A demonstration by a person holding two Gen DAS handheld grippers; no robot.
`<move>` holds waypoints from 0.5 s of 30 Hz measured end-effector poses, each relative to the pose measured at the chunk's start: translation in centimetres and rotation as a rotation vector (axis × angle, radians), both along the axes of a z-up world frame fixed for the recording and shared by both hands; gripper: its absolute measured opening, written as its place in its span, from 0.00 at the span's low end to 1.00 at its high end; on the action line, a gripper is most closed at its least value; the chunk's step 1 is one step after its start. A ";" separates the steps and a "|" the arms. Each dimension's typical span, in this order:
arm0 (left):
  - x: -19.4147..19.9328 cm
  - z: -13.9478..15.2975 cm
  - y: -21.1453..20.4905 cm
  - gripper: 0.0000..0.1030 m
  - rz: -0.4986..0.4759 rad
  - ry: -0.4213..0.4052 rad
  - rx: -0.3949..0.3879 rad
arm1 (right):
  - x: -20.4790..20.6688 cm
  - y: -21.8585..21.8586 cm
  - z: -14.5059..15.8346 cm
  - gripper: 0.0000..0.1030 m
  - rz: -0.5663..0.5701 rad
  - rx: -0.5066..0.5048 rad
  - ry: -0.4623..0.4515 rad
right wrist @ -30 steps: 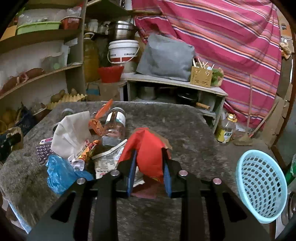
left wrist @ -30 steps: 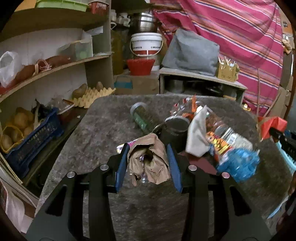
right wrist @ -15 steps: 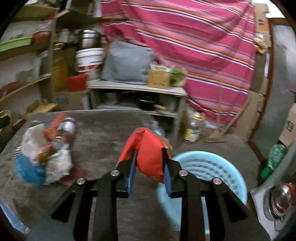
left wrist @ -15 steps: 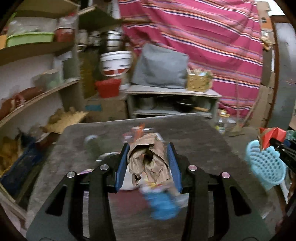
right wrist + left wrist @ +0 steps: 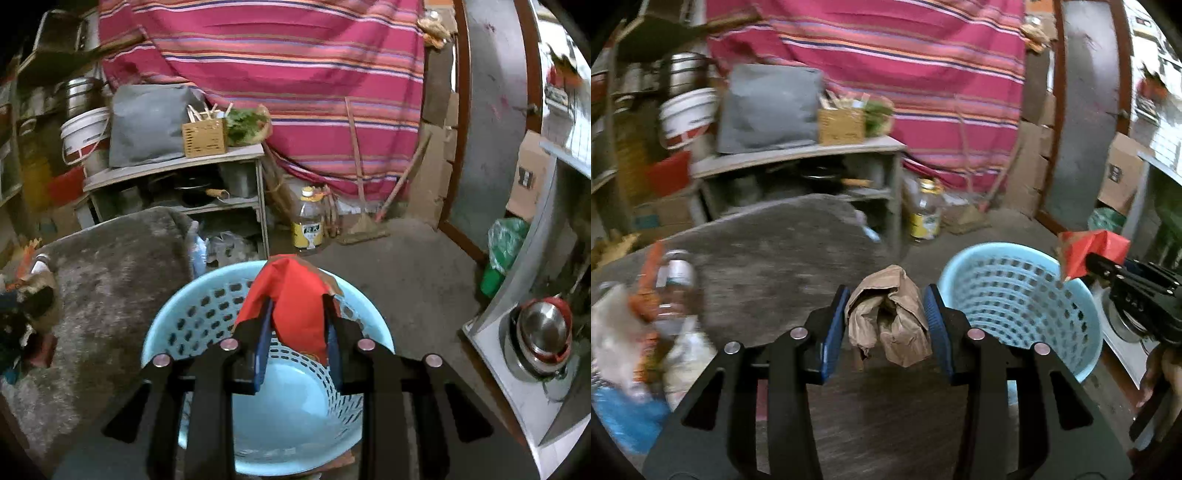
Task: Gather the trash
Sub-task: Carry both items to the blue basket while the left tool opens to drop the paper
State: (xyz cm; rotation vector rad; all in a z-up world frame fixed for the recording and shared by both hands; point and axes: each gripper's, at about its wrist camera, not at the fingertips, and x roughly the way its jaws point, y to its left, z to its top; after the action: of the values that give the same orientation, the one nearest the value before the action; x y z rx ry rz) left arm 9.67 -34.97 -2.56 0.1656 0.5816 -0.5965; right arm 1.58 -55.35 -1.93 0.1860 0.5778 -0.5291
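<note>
Your left hand-held gripper (image 5: 888, 314) clamping brown paper (image 5: 890, 317) over the worktop (image 5: 768, 251), your right hand-held gripper (image 5: 297, 332) gripping a red wrapper (image 5: 295, 299) above the blue basket (image 5: 192, 317)

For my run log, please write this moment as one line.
left gripper: shut on brown paper | right gripper: shut on red wrapper over blue basket | release: not yet

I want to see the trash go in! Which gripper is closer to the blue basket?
Right. The right gripper hangs directly over the blue basket with red trash; the left gripper with brown paper is beside it.
</note>
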 end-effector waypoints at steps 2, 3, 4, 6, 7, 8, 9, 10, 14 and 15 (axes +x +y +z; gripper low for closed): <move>0.1 -0.8 -2.2 0.40 -0.027 0.005 0.007 | 0.0 -0.7 -0.7 0.26 -0.016 0.003 0.005; 0.1 -1.3 -3.6 0.41 -0.043 0.005 0.017 | -0.2 -1.0 -1.0 0.26 -0.021 0.009 0.003; 0.2 -1.4 -4.5 0.41 -0.051 0.007 0.021 | -0.2 -1.4 -1.4 0.26 -0.027 0.020 0.006; 0.4 -1.9 -6.3 0.41 -0.072 0.017 0.026 | -0.2 -2.0 -2.0 0.26 -0.035 0.026 0.012; 0.4 -2.0 -6.8 0.41 -0.080 0.021 0.025 | -0.2 -2.3 -2.2 0.26 -0.039 0.030 0.010; 0.5 -2.0 -7.6 0.42 -0.093 0.022 0.025 | -0.1 -2.7 -2.6 0.26 -0.043 0.037 0.014; 0.6 -2.1 -8.1 0.43 -0.098 0.019 0.026 | -0.2 -3.1 -2.9 0.26 -0.046 0.037 0.019; 0.7 -2.1 -8.6 0.45 -0.103 0.016 0.026 | -0.1 -3.4 -3.2 0.26 -0.051 0.037 0.030; 1.4 -1.8 -10.0 0.49 -0.126 0.038 0.025 | -0.3 -4.3 -3.9 0.26 -0.065 0.058 0.033; 1.5 -1.7 -10.2 0.56 -0.129 0.044 0.023 | -0.4 -4.5 -3.9 0.26 -0.068 0.058 0.033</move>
State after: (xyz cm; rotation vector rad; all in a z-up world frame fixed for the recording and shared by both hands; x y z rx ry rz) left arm 11.13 -45.15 -4.27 0.2136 0.6239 -0.7200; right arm 1.18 -59.81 -5.79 0.2535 0.6210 -0.5829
